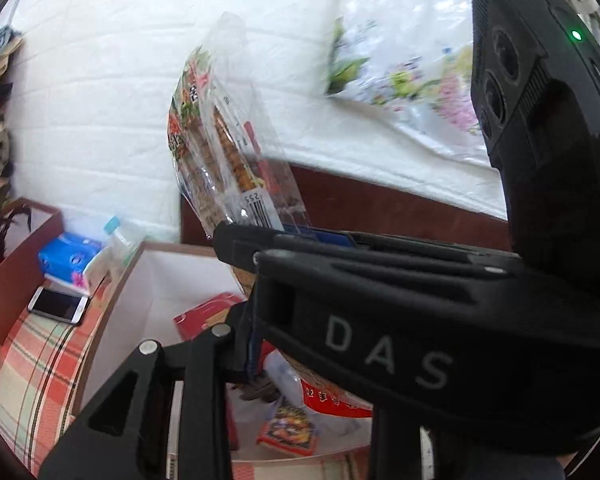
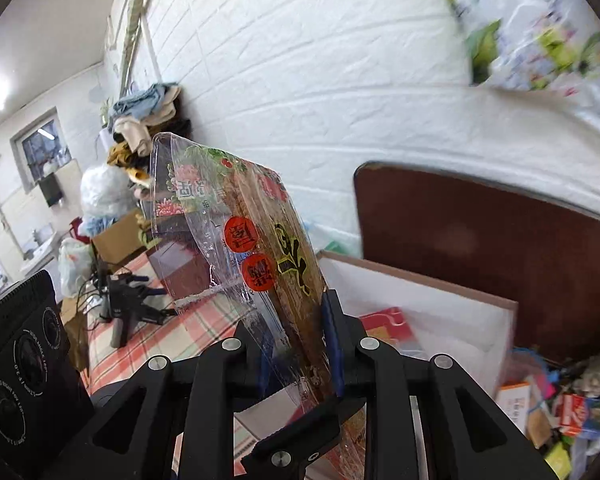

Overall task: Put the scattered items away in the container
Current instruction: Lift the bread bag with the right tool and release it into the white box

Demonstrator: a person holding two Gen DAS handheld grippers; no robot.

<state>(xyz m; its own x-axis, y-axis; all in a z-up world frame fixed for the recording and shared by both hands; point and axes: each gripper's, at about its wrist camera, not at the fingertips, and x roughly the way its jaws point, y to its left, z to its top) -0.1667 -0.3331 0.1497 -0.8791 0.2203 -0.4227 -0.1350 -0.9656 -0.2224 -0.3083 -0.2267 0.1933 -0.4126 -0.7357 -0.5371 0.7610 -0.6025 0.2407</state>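
Observation:
A clear plastic snack bag (image 2: 260, 256) with brown sticks and red stickers stands upright, pinched low down between the blue pads of my right gripper (image 2: 300, 356). In the left wrist view the same bag (image 1: 224, 140) rises above the right gripper's body (image 1: 380, 280), which crosses in front of the camera. My left gripper (image 1: 240, 356) sits under it; whether its jaws are open or shut is hidden. Below both is a white-lined open box (image 1: 156, 280), also in the right wrist view (image 2: 440, 300), holding red packets (image 1: 208, 312) and small snack packs (image 1: 288, 428).
A plaid cloth (image 1: 40, 360) covers the surface. A phone (image 1: 58, 305), a blue tissue pack (image 1: 70, 258) and a bottle (image 1: 118, 240) lie left of the box. A dark wooden board (image 2: 500, 240) stands behind it. Loose packets (image 2: 572, 412) lie at the right.

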